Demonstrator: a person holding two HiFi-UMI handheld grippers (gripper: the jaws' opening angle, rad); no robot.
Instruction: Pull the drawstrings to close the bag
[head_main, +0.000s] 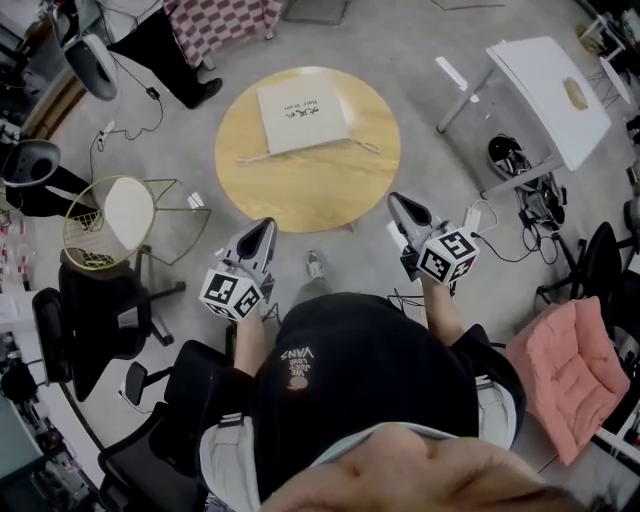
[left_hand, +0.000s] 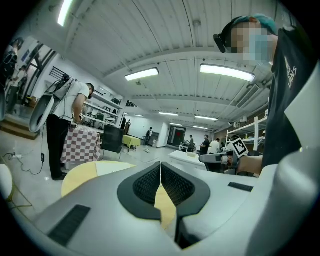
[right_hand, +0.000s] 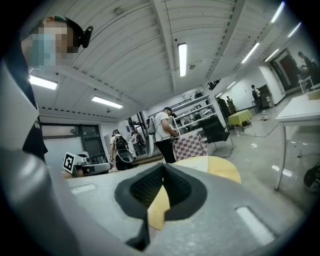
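ok, approach step, nothing grabbed yet. the cream flat cloth bag (head_main: 303, 117) lies on the far half of the round light-wood worktop (head_main: 300, 200), and its mouth edge looks to be the one nearest the person. a thin beige cord runs along that edge. the left drawstring tail (head_main: 250, 160) and the right drawstring tail (head_main: 370, 148) stick out sideways past the bag's near corners, flat on the wood. bag mouth reads as not cinched.

the left hand-held gripper (head_main: 267, 228) sits short of the worktop's near rim, well apart from the bag. its jaws are together with nothing between them. in its own view the black pads meet in a seam, with only the worktop beyond. the right hand-held gripper (head_main: 398, 203) is the same: pads together, empty, near the rim, pointing roughly toward the bag.

next move, my read:
- open both sets of jaws before reaching in
- send each one out to the tail on its own side
- get the tips low, since the cord is thin and flat on the wood and easy to skim over
- clamp, then pull both tails outward together. the bag looks light, so a one-sided pull would likely drag it instead of closing it
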